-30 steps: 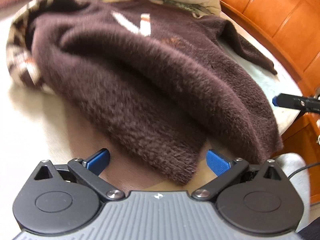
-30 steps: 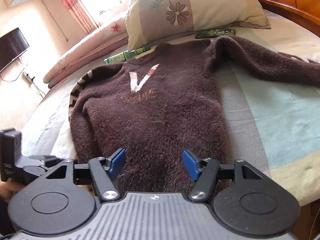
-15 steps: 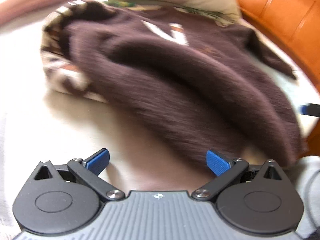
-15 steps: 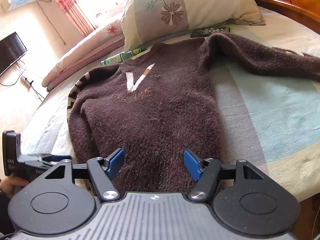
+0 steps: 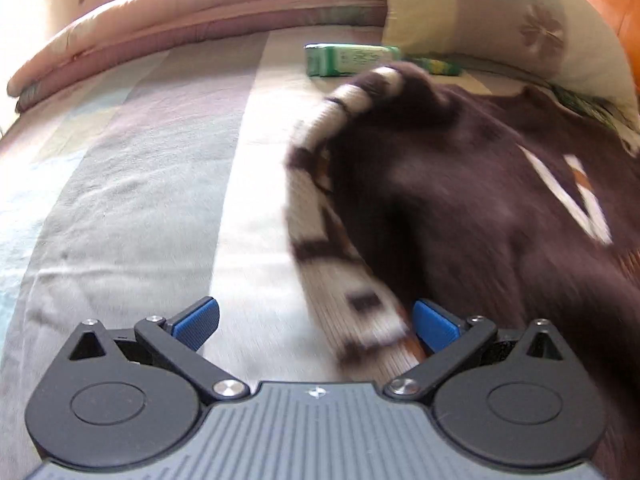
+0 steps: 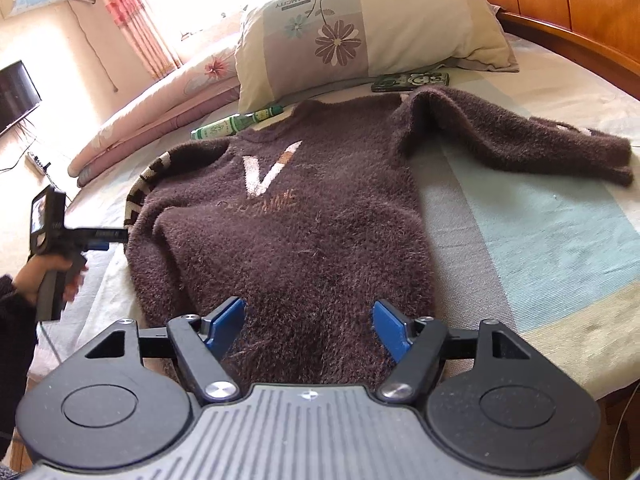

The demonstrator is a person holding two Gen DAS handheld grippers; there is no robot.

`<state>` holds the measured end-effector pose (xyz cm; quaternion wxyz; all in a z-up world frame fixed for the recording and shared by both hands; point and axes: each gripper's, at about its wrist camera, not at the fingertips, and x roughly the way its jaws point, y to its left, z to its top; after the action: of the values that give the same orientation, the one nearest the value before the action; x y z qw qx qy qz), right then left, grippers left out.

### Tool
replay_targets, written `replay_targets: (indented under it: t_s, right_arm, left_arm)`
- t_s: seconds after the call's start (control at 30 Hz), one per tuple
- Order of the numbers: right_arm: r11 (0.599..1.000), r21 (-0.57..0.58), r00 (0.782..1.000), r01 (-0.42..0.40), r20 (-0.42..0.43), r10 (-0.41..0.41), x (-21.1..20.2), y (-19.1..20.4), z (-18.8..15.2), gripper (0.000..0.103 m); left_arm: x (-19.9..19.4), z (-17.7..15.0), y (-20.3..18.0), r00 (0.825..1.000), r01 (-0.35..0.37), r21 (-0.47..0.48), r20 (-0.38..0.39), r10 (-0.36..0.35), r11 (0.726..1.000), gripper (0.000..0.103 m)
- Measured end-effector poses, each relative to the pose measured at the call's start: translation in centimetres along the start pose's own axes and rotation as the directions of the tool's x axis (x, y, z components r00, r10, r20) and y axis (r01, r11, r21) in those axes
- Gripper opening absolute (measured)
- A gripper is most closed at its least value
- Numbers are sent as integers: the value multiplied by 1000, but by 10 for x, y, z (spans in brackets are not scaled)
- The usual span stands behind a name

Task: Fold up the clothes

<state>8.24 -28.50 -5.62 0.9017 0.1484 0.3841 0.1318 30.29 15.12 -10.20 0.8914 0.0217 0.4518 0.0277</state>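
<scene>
- Left wrist view: the left gripper [image 5: 316, 322] hangs low over the striped bed sheet [image 5: 132, 184], its jaws spread wide and grasping nothing.
- The sweater's patterned sleeve [image 5: 352, 292] (cream with dark blocks, blurred here) runs between the blue pads and lies close against the right-hand one; whether they touch I cannot tell. That placement suits a pinch on this sleeve, judging by the task.
- The brown sweater [image 5: 480, 200] fills the right of this view, flat on the bed, its white V facing up.
- A green box [image 5: 352, 60] lies beyond the sleeve near the pillow [image 5: 500, 32]; it is closed, so its contents are hidden.

- Right wrist view: the right gripper [image 6: 308, 330] sits over the sweater's hem [image 6: 304, 320], jaws released and wide, the fuzzy knit between them but not pinched (likely lined up to take the bottom edge).
- The sweater lies front up and lengthwise on the bed. One sleeve [image 6: 520, 140] stretches out over the sheet to the right, while the patterned one curls along the body's left side.
- A hand [image 6: 52, 276] holds the left gripper just beside that left edge.
- A green bottle [image 6: 236, 124] and a flat dark packet [image 6: 412, 80] lie by the floral pillow, both shut.
</scene>
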Motion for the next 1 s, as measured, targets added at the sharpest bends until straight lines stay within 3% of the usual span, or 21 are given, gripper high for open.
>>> replay_targets:
  t_s: [0.13, 0.23, 0.37, 0.5, 0.6, 0.73, 0.83, 0.9, 1.0]
  right_arm:
    - [1000, 27, 1000, -12, -5, 12, 2, 5, 3, 76]
    - [996, 22, 995, -89, -41, 90, 10, 24, 11, 80]
    - [975, -173, 984, -138, -137, 115, 27, 83, 16, 95]
    - [925, -350, 981, -150, -167, 96, 40, 129, 12, 99]
    - [911, -383, 981, -153, -173, 92, 45, 143, 10, 101]
    - [925, -352, 981, -144, -173, 87, 46, 138, 9, 101]
    - [945, -302, 983, -126, -166, 78, 44, 128, 9, 101]
    - [956, -272, 984, -111, -165, 67, 44, 123, 9, 101]
    - [959, -270, 987, -82, -157, 40, 42, 120, 8, 101]
  left_arm:
    - [22, 16, 17, 999, 8, -52, -48, -10, 999, 102]
    - [32, 21, 24, 997, 2, -40, -71, -5, 999, 103]
    - [34, 27, 31, 997, -32, 1, -66, 32, 1000, 103]
    - [37, 35, 42, 995, -83, 19, -57, 84, 996, 103]
    - [39, 41, 50, 991, -121, 34, -50, 122, 992, 103]
    - [34, 41, 40, 993, -121, 56, -6, 122, 991, 102]
    - [41, 42, 34, 998, -47, 64, -27, 49, 997, 103]
    - [46, 41, 33, 992, -128, 96, -9, 129, 987, 103]
    - [48, 53, 42, 983, -184, 88, 3, 185, 979, 103]
